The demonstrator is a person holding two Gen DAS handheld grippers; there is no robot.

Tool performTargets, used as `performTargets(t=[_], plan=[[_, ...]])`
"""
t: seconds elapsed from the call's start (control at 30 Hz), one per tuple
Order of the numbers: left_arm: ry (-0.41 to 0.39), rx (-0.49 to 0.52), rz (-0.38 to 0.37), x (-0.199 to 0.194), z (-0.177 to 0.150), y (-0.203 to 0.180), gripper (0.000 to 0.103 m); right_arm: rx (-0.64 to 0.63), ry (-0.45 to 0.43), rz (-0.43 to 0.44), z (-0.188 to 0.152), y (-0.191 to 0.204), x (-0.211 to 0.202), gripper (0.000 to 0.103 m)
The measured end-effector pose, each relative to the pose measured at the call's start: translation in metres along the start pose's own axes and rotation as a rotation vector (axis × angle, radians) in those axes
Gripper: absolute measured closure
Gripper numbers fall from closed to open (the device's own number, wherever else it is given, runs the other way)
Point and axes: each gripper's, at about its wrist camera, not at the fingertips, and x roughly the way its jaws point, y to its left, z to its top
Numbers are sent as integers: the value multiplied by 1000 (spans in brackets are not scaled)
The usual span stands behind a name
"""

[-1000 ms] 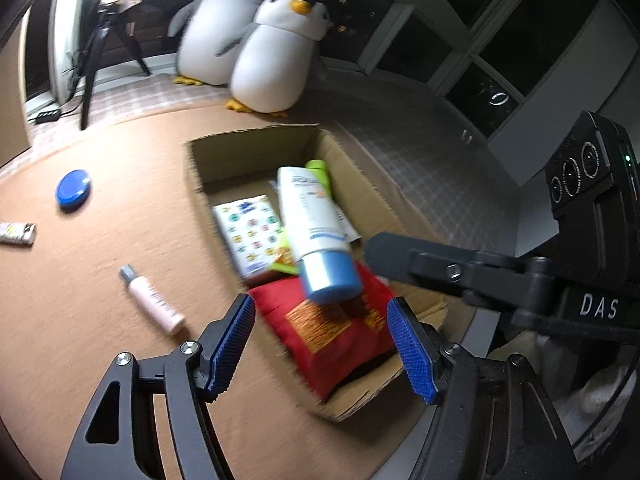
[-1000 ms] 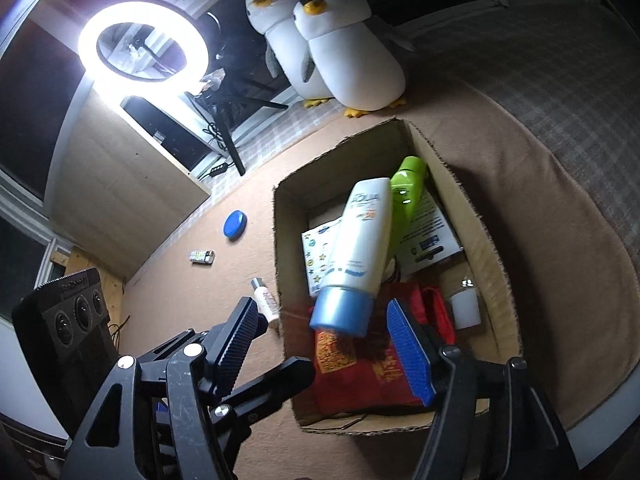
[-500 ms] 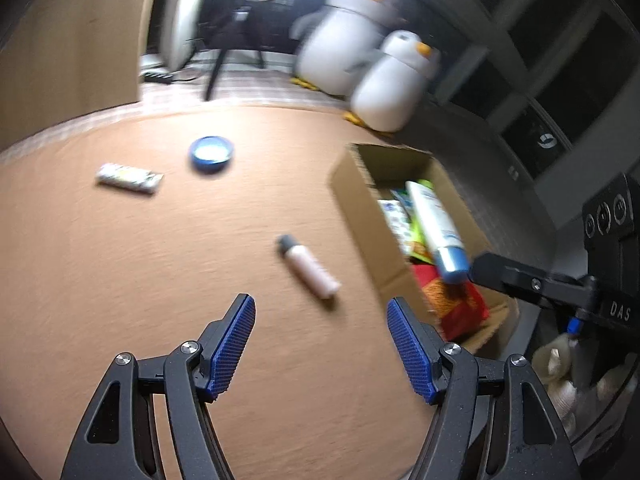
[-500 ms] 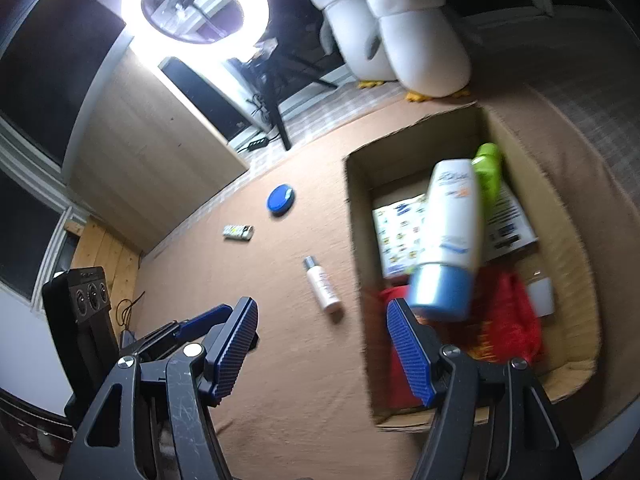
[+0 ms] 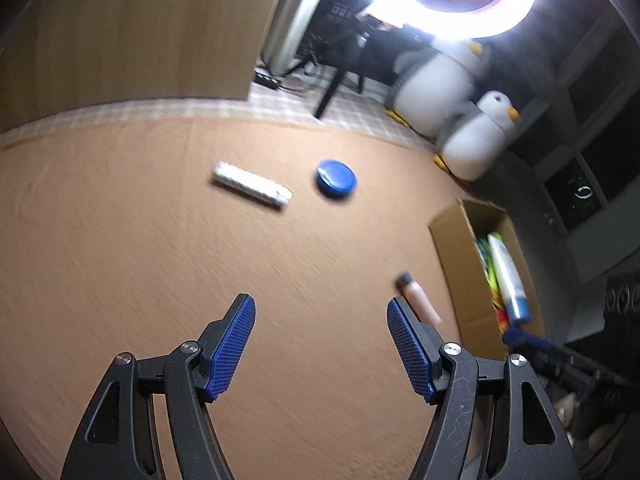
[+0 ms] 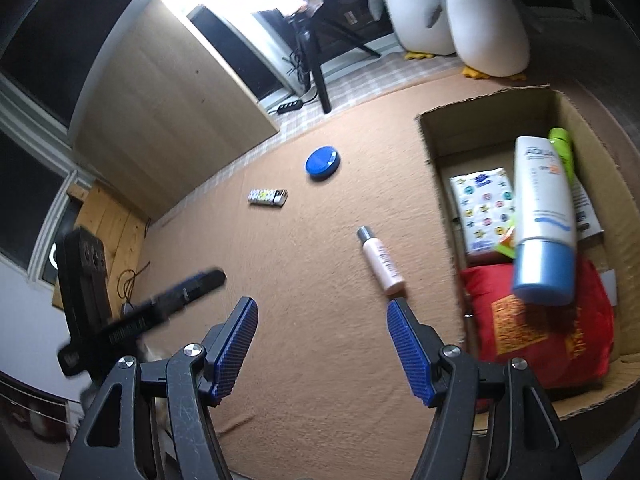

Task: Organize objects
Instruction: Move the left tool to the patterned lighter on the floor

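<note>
Now both tools hang with jaws apart and nothing between them, over the tan carpet (image 6: 320, 360). From the right tool (image 6: 321, 344), the small pink bottle (image 6: 380, 262) lies near, at one o'clock; the blue round lid (image 6: 322, 162) sits well beyond at twelve, the patterned little packet (image 6: 267, 197) at eleven. At three o'clock the cardboard box (image 6: 436, 184) holds a white-and-blue tube (image 6: 542, 216), a green bottle (image 6: 562, 152), a red pouch (image 6: 540, 332). From the left tool (image 5: 321, 346), the packet (image 5: 252, 183) and lid (image 5: 336, 178) lie at twelve.
</note>
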Motion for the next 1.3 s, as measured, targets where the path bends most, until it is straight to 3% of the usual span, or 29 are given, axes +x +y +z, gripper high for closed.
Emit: performTargets(t=[0.23, 0.5, 0.73, 0.93, 1.3], plan=[[-35, -5, 61, 9, 46, 23, 32, -6, 23, -5, -1, 10, 13, 39], [-7, 23, 128, 55, 88, 29, 38, -10, 29, -24, -8, 12, 15, 39], [27, 23, 158, 98, 104, 33, 55, 7, 62, -39, -25, 7, 14, 39], [56, 35, 198, 131, 116, 35, 55, 28, 71, -67, -34, -3, 7, 39], [92, 125, 276, 149, 118, 37, 56, 67, 74, -71, -39, -14, 2, 39]])
